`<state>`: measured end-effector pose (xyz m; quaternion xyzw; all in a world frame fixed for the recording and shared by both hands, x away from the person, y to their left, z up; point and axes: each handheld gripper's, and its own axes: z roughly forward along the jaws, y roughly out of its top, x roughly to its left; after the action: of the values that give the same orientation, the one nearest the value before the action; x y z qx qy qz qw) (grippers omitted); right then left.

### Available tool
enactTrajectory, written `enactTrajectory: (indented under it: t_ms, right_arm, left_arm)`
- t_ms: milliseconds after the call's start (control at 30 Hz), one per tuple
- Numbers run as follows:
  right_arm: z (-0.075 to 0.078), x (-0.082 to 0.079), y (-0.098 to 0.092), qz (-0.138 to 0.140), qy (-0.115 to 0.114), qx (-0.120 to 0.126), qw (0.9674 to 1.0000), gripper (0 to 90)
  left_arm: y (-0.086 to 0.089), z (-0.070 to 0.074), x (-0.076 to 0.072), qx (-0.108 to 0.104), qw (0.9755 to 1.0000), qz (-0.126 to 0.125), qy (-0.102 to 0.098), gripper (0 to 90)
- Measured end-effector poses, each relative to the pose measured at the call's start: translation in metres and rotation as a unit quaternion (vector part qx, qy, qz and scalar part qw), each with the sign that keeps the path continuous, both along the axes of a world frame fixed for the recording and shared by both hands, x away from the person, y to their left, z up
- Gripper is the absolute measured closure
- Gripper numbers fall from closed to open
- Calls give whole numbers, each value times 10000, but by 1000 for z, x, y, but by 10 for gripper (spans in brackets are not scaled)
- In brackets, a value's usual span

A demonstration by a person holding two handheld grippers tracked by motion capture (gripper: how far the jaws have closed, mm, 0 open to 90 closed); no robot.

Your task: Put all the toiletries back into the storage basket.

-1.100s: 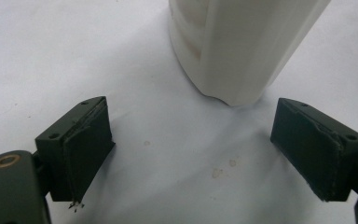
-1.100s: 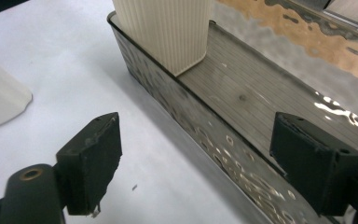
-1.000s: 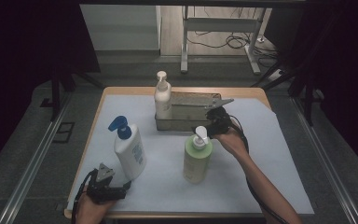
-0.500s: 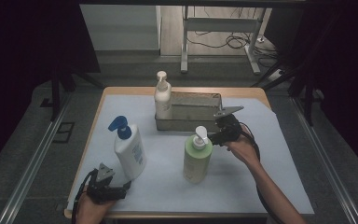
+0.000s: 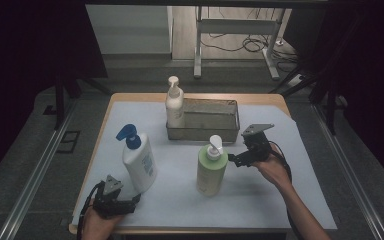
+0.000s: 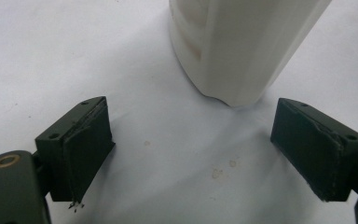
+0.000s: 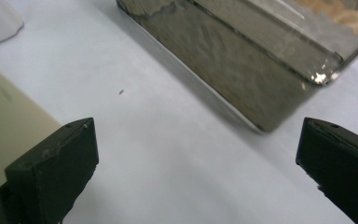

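— Green pump bottle (image 5: 212,170) stands upright mid-table on the white sheet (image 5: 280,200), smooth rounded plastic, just in front of the dull metal tray (image 5: 205,134).

— And the right gripper (image 5: 235,160)?

— Beside it, black blocky jaws just swung wide, nothing between them.

— The left gripper (image 5: 130,199)?

— At the near left corner, spread too, empty, facing the glossy white bottle (image 5: 139,162) with the blue pump.
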<state>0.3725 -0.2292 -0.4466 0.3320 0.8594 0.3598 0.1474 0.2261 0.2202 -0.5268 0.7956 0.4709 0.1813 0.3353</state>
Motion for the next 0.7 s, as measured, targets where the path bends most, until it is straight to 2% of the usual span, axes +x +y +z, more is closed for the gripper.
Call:
enactTrajectory:
  t_ms: [367,567,700]
  right_arm:
    - [0,-27,-17,64,56,243,9997,20]
    - [3,-48,-12,396,-48,287,9988,23]
    - [4,-61,-4,634,-36,361,9973,23]
  left_arm:
    - [0,0,0,3,10000,2,-3,121]
    - [0,0,0,0,10000,7,-6,121]
    - [0,0,0,2,10000,5,-6,121]
